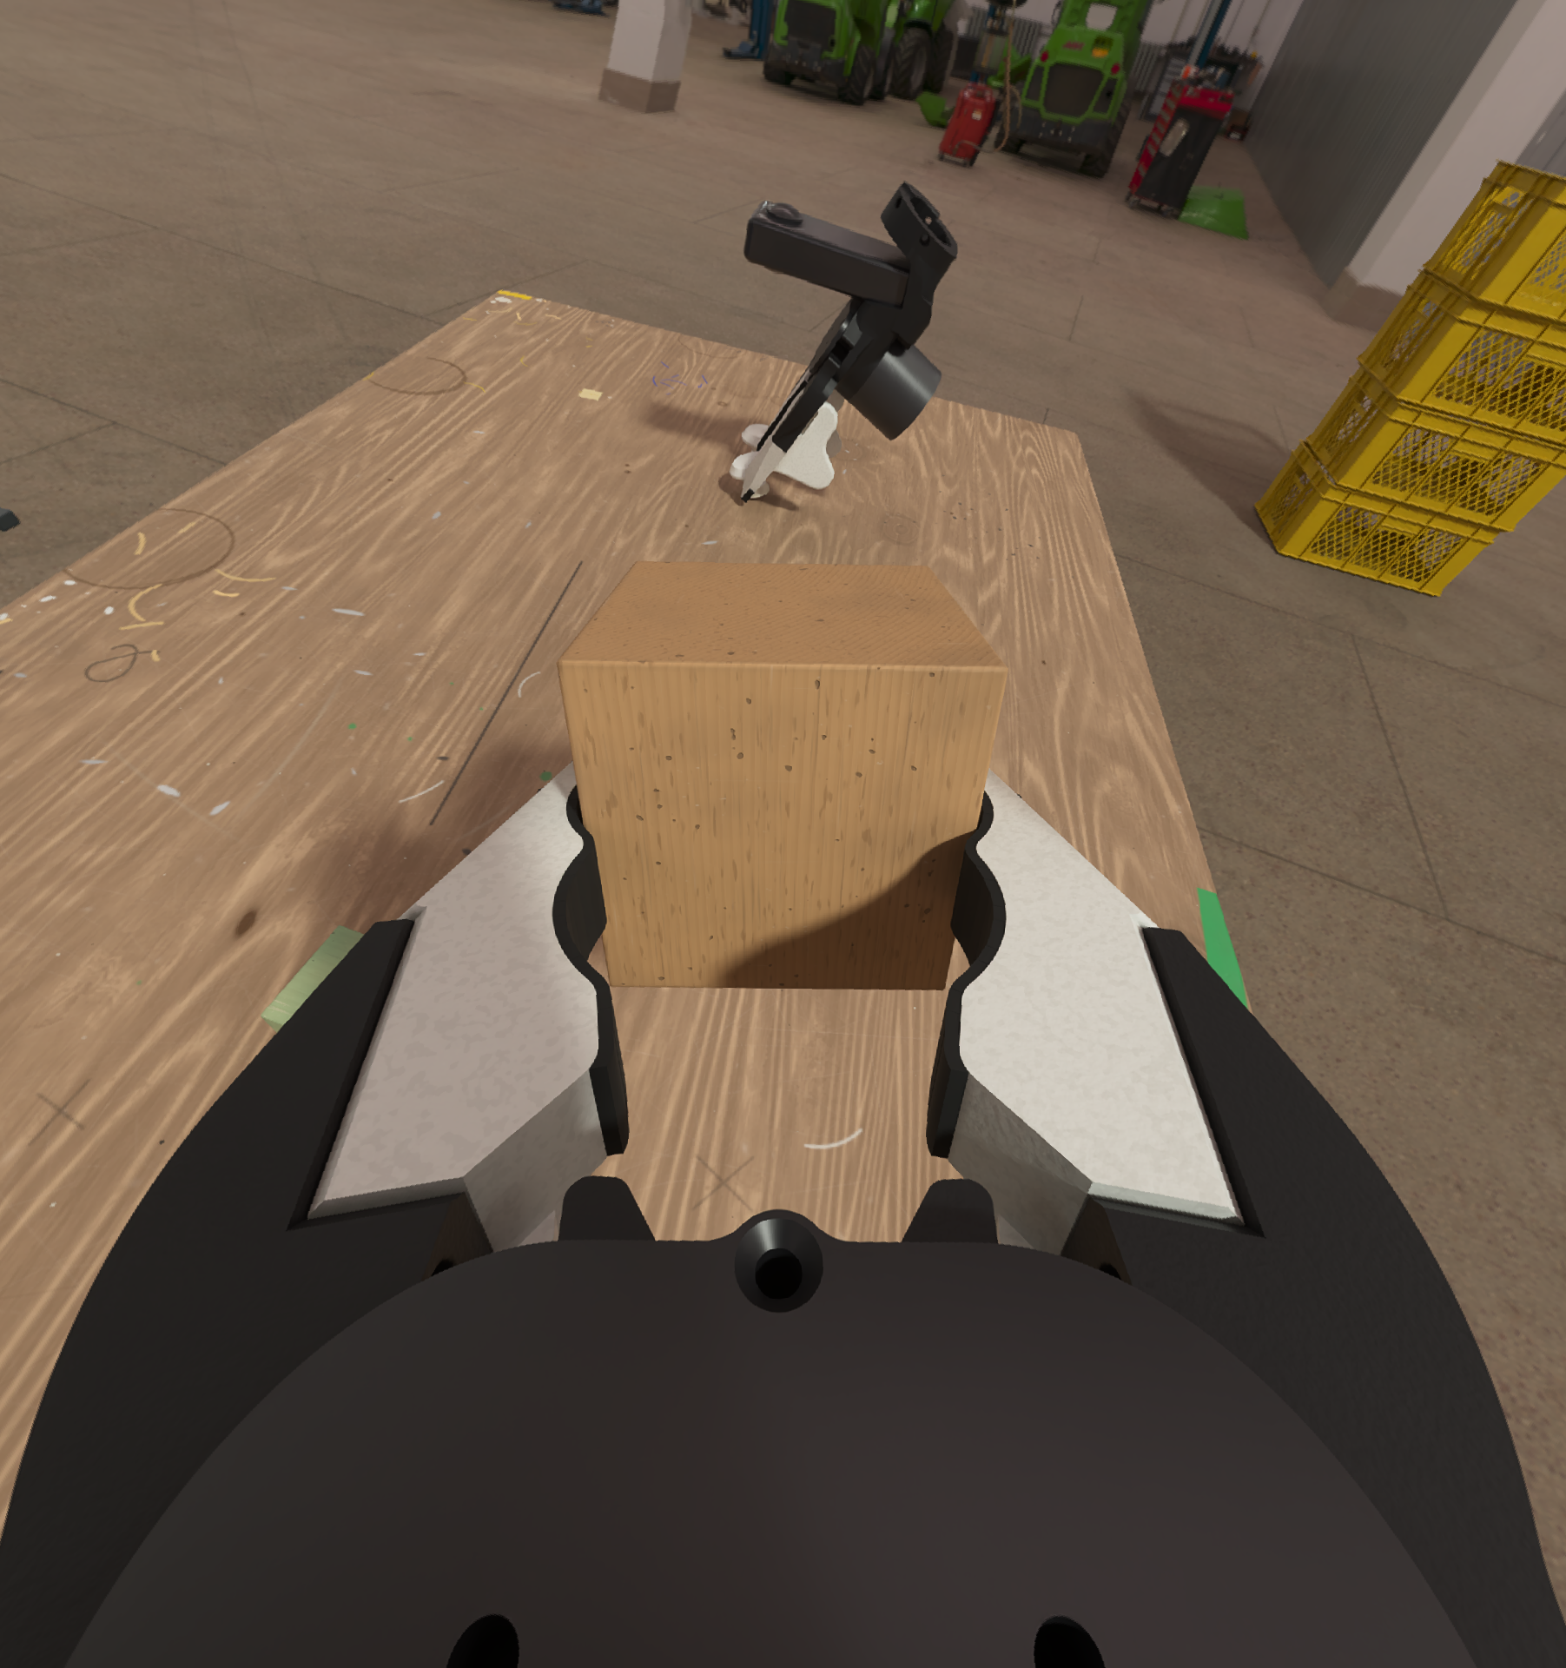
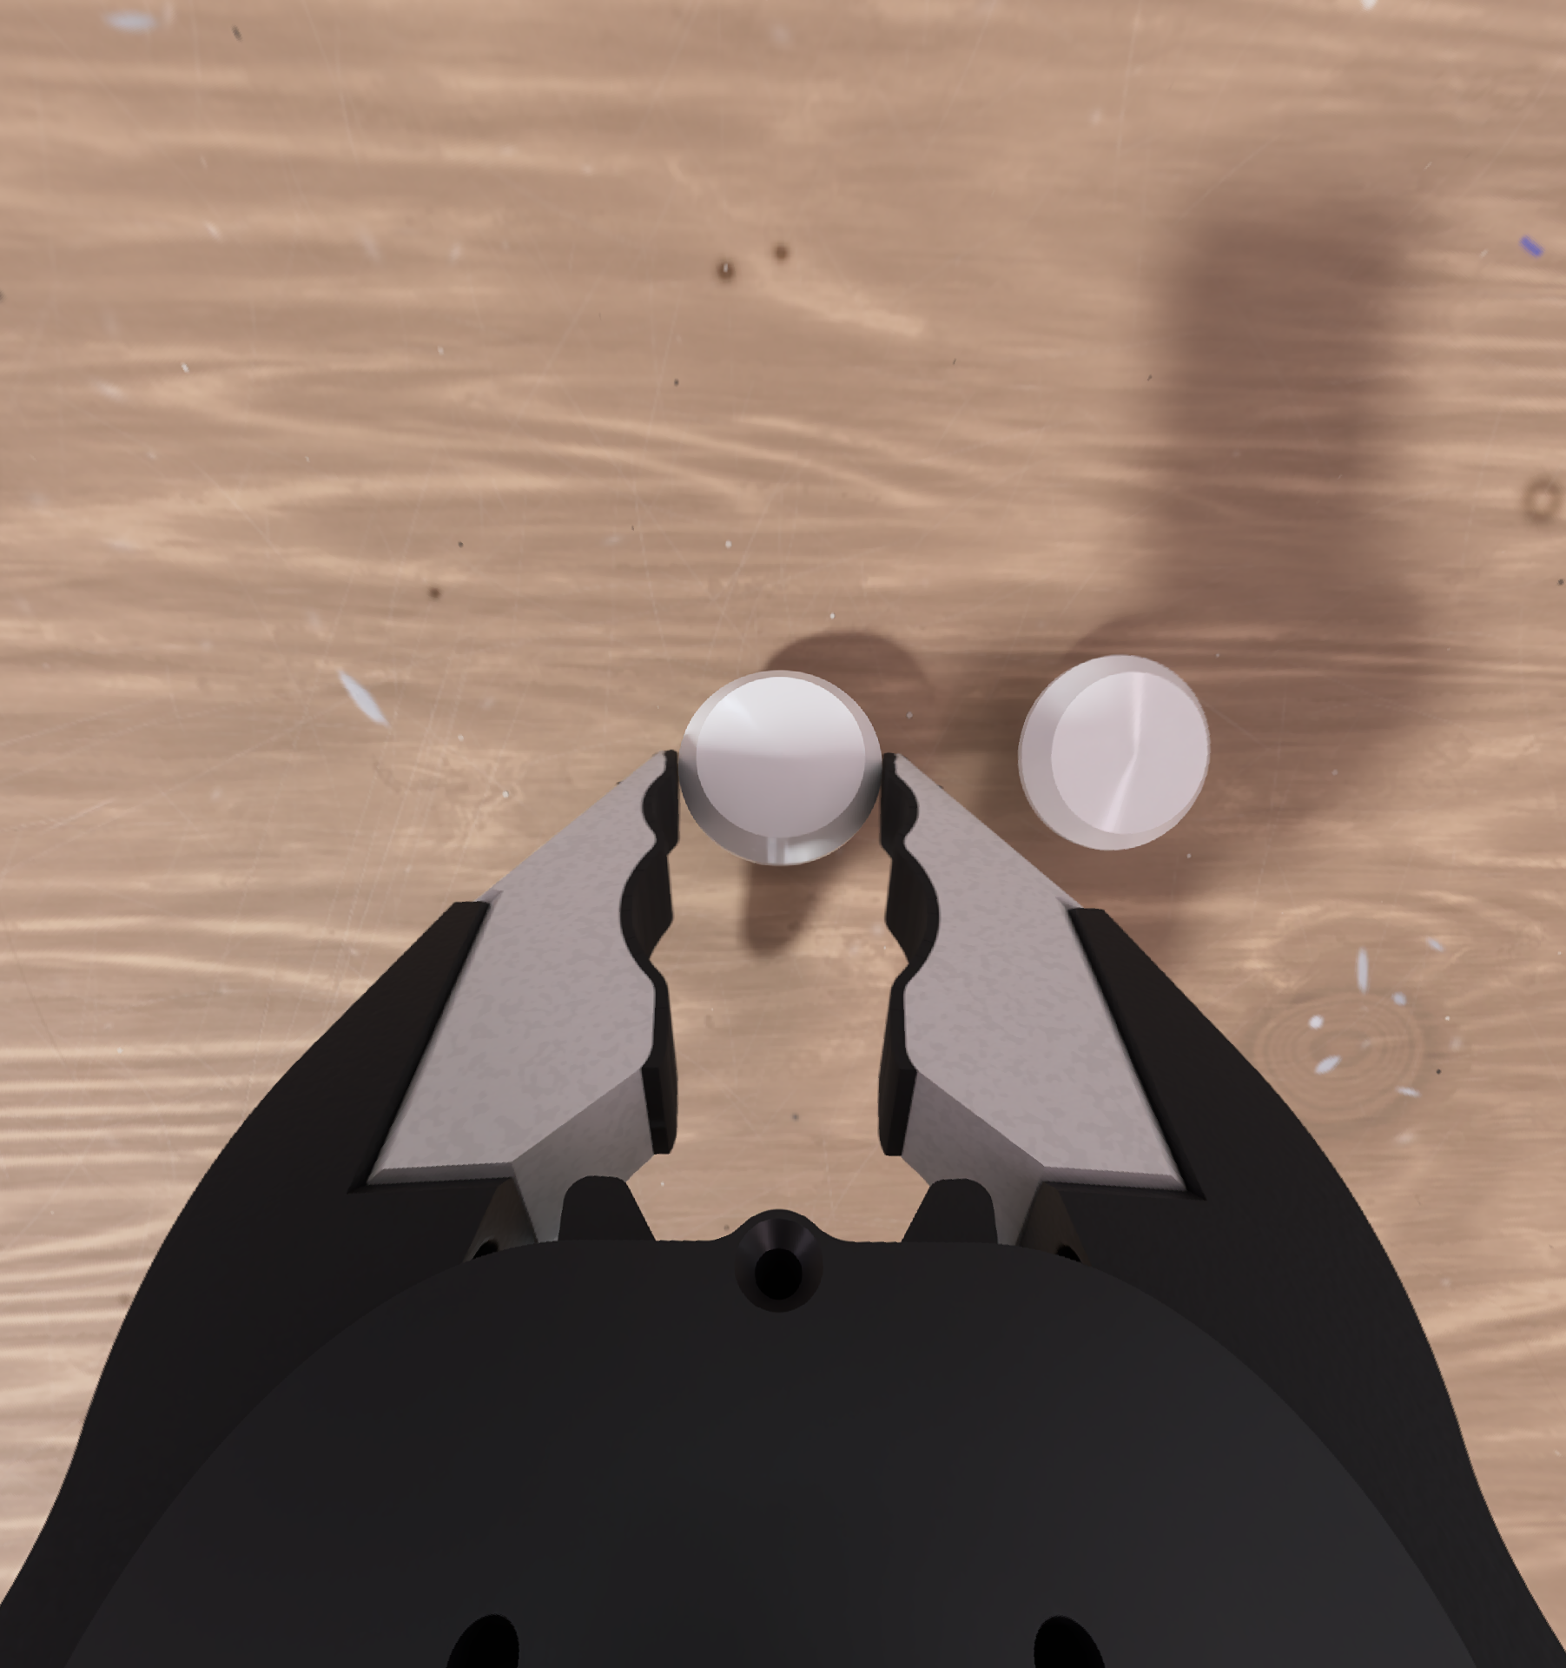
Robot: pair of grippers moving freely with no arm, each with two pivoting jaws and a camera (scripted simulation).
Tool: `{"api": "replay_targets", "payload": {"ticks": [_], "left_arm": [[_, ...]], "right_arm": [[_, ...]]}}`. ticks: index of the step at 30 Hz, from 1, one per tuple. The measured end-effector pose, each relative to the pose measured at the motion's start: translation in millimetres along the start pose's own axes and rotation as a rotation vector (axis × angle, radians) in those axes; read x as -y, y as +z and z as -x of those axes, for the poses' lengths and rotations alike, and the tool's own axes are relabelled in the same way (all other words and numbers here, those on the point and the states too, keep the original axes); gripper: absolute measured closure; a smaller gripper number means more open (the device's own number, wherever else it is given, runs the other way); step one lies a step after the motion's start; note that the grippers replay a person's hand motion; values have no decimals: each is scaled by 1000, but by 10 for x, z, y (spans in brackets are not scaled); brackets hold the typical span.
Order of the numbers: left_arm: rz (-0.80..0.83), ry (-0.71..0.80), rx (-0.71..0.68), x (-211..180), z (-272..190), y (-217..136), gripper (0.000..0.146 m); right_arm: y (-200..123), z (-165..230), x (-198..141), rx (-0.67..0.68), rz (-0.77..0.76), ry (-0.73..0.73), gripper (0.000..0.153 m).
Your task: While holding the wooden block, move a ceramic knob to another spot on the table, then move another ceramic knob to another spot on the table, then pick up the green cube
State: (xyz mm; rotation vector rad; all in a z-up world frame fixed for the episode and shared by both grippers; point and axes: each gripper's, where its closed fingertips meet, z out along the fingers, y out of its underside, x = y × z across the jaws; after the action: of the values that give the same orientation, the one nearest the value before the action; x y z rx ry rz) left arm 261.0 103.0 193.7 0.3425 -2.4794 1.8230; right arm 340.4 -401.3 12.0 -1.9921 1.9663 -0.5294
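My left gripper (image 1: 779,803) is shut on the wooden block (image 1: 779,722), a tan cube held at the fingertips just above the table (image 1: 219,722). My right gripper (image 2: 779,767) points straight down with both fingertips against the cap of a white ceramic knob (image 2: 779,763). A second knob (image 2: 1113,754) stands just to its right, apart from it. In the left wrist view the right gripper (image 1: 747,492) stands tilted over the white knobs (image 1: 806,451) at the far end. A pale green thing (image 1: 310,979) peeks out behind my left finger; it may be the green cube.
The plywood table has paint flecks and pencil marks. A bright green strip (image 1: 1221,939) lies at the right table edge. Beyond the table are stacked yellow crates (image 1: 1465,388), a pillar (image 1: 644,54) and green vehicles (image 1: 1068,81) on the concrete floor.
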Motion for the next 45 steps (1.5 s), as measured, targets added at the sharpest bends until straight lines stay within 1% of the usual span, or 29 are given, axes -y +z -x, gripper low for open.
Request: {"api": "replay_targets", "payload": {"ticks": [1,2,3,7,8,10,13,15,17,19,22,26,30,35,36,37,38,39,40,45], "left_arm": [[4,1,-1,-5,-3,7,68],[7,2,0,-10,-4,11,68],[9,3,0,-14,-5,14,68],[5,-6,2,-17,20,17,68],[5,-10,1,-20,30,21,68],[3,-21,-4,-26,44,34,68],[6,-32,-11,-39,58,69,68],[17,-31,-11,-56,59,98,68],[28,-28,-12,-74,53,128,68],[37,-29,-14,-91,48,154,68],[45,-31,-17,-111,46,179,68],[48,-34,-15,-124,57,190,68],[51,-41,-11,-136,81,195,68],[55,-51,-10,-154,122,212,68],[57,-53,-11,-160,130,217,68],[59,-55,-11,-166,138,222,68],[60,-57,-11,-171,144,227,68],[62,-58,-10,-176,150,231,68],[63,-59,-10,-179,155,234,68],[66,-65,-8,-191,176,247,68]], "right_arm": [[6,1,-21,-3,21,-6,102],[-1,6,-24,-3,25,-9,87],[-21,20,-12,11,14,-6,76],[-238,59,74,94,-42,18,60],[-325,35,98,91,-54,10,57],[-531,-52,159,65,-85,-17,54],[-823,-231,227,10,-119,-55,54],[-956,-351,244,-29,-130,-87,55],[-1027,-454,238,-55,-132,-109,56],[-1023,-525,200,-55,-121,-113,59],[-889,-602,99,-42,-76,-115,61],[-635,-698,-5,-63,-24,-127,70],[-396,-744,-56,-58,13,-115,81],[-198,-776,-82,-51,57,-97,86],[-175,-764,-77,-39,60,-94,93],[-159,-756,-59,-24,55,-88,104],[-149,-756,-36,-18,45,-81,109],[-142,-757,-11,-16,36,-76,110],[-132,-758,14,-13,28,-71,108],[-78,-780,109,-9,16,-58,91]]}}
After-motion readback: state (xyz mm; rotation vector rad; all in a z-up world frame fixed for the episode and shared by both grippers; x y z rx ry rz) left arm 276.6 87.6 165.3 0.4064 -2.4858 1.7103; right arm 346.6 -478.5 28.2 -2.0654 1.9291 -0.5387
